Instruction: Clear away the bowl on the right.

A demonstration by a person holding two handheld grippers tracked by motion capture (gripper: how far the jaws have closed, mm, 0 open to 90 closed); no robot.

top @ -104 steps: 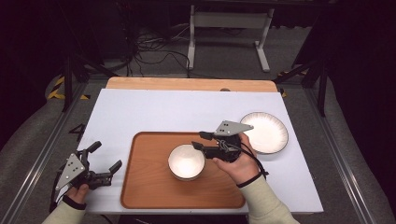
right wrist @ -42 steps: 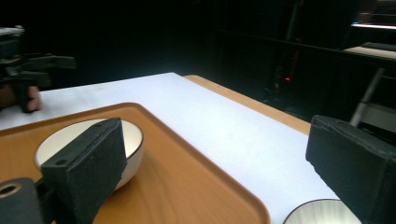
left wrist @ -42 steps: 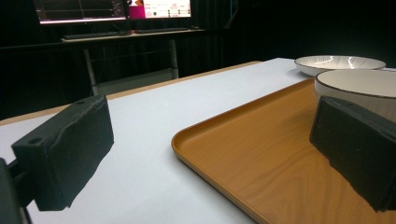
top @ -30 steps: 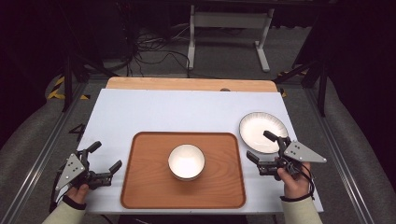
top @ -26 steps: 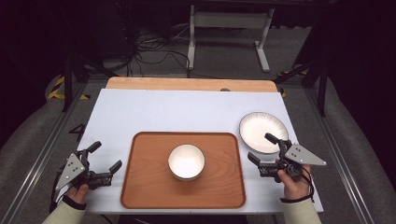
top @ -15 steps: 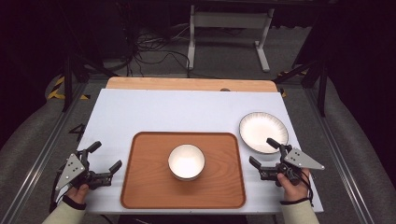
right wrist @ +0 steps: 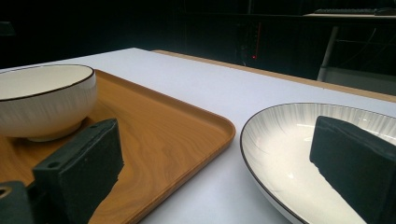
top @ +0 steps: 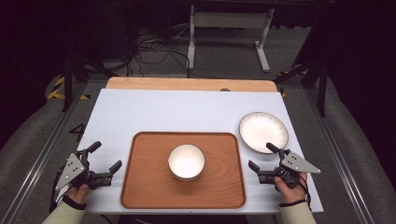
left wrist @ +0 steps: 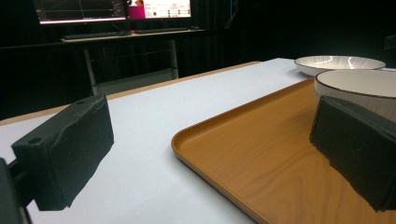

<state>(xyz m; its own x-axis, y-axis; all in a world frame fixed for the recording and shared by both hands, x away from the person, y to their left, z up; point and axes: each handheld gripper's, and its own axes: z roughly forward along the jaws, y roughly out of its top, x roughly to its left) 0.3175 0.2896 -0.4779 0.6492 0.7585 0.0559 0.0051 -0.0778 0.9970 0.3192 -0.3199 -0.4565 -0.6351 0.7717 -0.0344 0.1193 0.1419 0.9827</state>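
At the desk's near edge, 1 rectangular wooden tray (top: 154, 186) carrying a white ceramic bowl (top: 186, 161), left gripper (top: 103, 163) and right gripper (top: 261, 156) flanking it, jaws wide, empty, round white plate (top: 263, 132) near right edge, bare white far half.

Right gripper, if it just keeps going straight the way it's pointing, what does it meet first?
Probably the gap between the wooden tray and the plate. The right gripper is open, its jaws straddling that gap, so one would likely meet the tray's edge and the other the plate's rim; depth is unclear.

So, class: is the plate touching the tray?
Apart. The high view shows white table between the plate and the tray; the right gripper view shows it too.
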